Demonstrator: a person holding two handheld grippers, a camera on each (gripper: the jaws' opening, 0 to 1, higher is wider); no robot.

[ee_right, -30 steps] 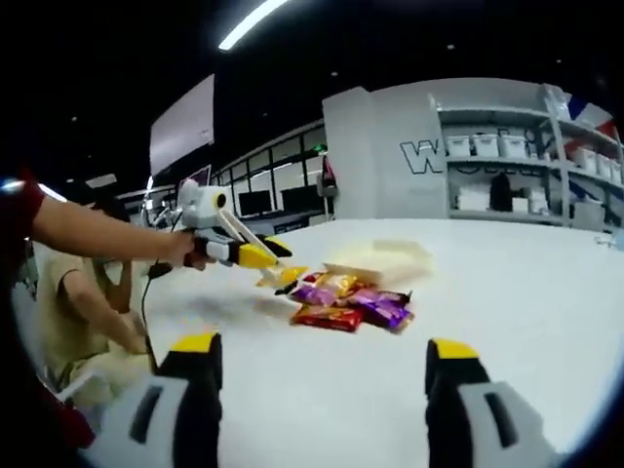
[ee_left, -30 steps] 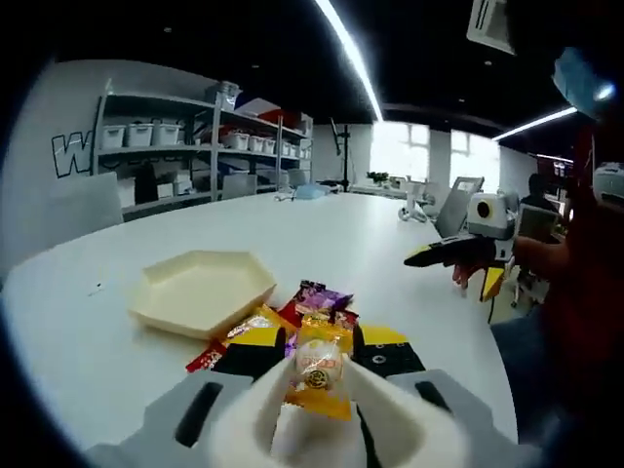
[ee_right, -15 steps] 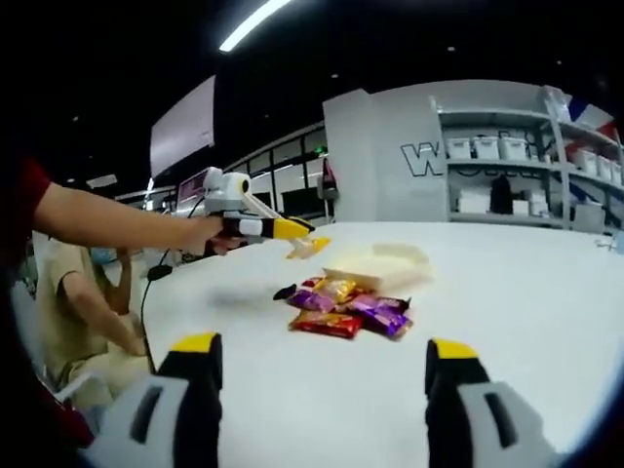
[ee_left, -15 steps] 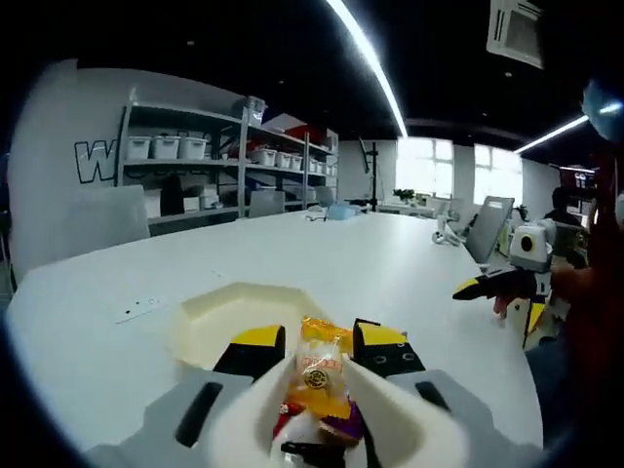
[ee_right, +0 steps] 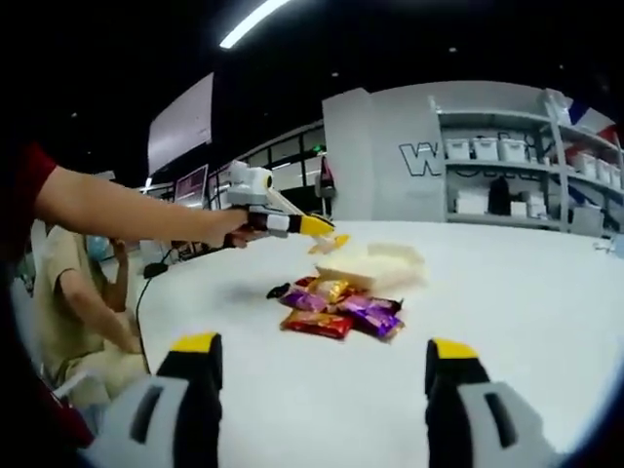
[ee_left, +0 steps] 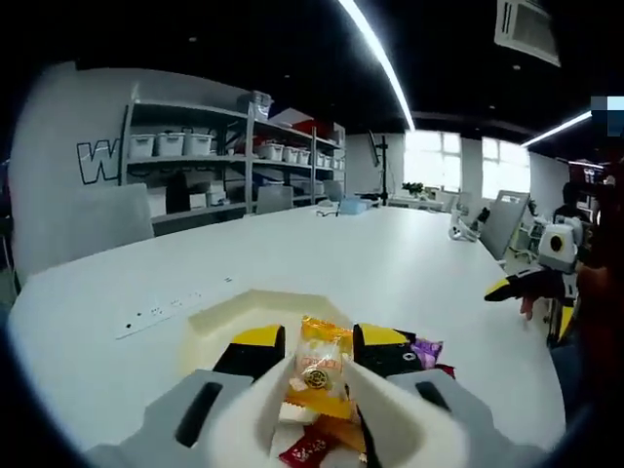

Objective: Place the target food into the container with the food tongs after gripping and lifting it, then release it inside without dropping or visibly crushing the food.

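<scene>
While the right gripper idles with fingers spread over the table, the left gripper clamps the orange candy packet aloft above the cream tray, seemingly poised for release inside, clear of the wrapper pile.

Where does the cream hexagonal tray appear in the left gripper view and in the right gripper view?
Left gripper view: the cream hexagonal tray lies low at centre, just beyond the jaw tips and the held yellow candy packet.
Right gripper view: the tray sits right of centre, behind the pile of candy packets.
Shared landmark: the shelving rack by the lettered wall.
</scene>
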